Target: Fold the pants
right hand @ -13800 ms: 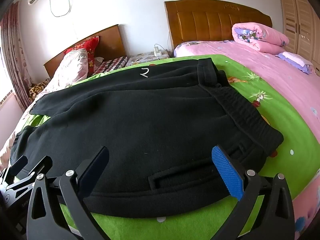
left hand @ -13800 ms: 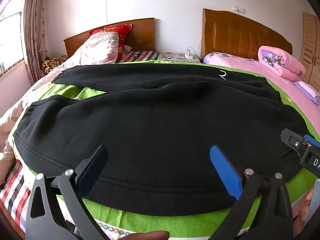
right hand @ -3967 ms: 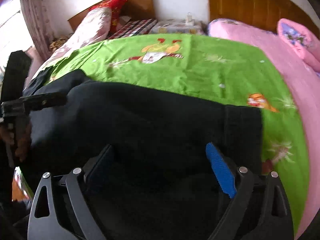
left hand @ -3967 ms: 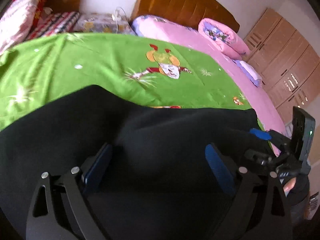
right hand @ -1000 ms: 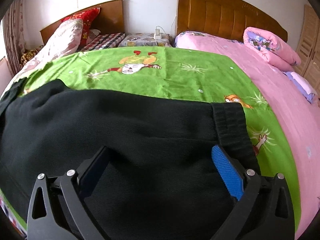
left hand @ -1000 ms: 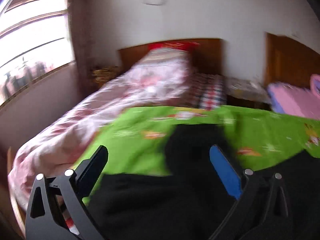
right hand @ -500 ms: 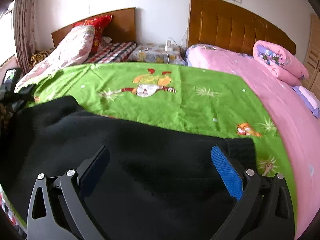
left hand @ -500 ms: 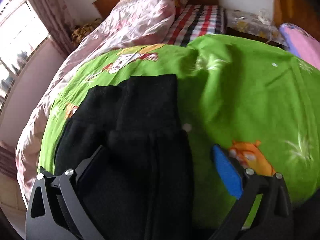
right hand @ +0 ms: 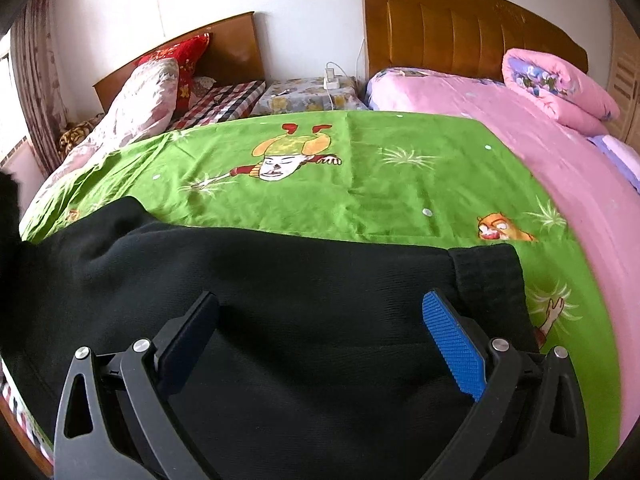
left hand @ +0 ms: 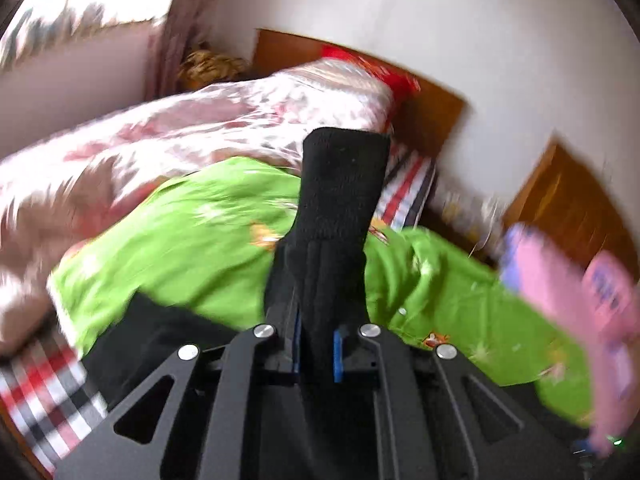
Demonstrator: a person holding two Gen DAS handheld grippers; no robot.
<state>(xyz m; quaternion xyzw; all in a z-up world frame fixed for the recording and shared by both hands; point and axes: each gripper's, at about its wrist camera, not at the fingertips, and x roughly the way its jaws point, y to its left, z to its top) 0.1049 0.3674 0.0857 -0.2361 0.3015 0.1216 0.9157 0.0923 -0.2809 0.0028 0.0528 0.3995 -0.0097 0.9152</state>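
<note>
The black pants (right hand: 304, 304) lie folded lengthwise across the near part of the green cartoon sheet (right hand: 360, 168), waistband at the right. My right gripper (right hand: 320, 332) hovers open just over the waist end, nothing between its fingers. In the left wrist view my left gripper (left hand: 316, 344) is shut on the ribbed cuff end of a pant leg (left hand: 340, 200), which sticks up beyond the blue pads, lifted off the sheet (left hand: 208, 240). The left wrist view is blurred by motion.
A floral quilt (right hand: 136, 112) and red pillow (right hand: 180, 64) lie at the far left. A pink bedspread (right hand: 560, 168) with a rolled pink quilt (right hand: 560, 84) fills the right. A nightstand (right hand: 308, 92) stands between two wooden headboards. Bed edge runs along the near left.
My left gripper went from wide open over the leg cuffs to shut on the cuff, which now stands lifted. The view swung and rolled. The right gripper barely shifted and stays open.
</note>
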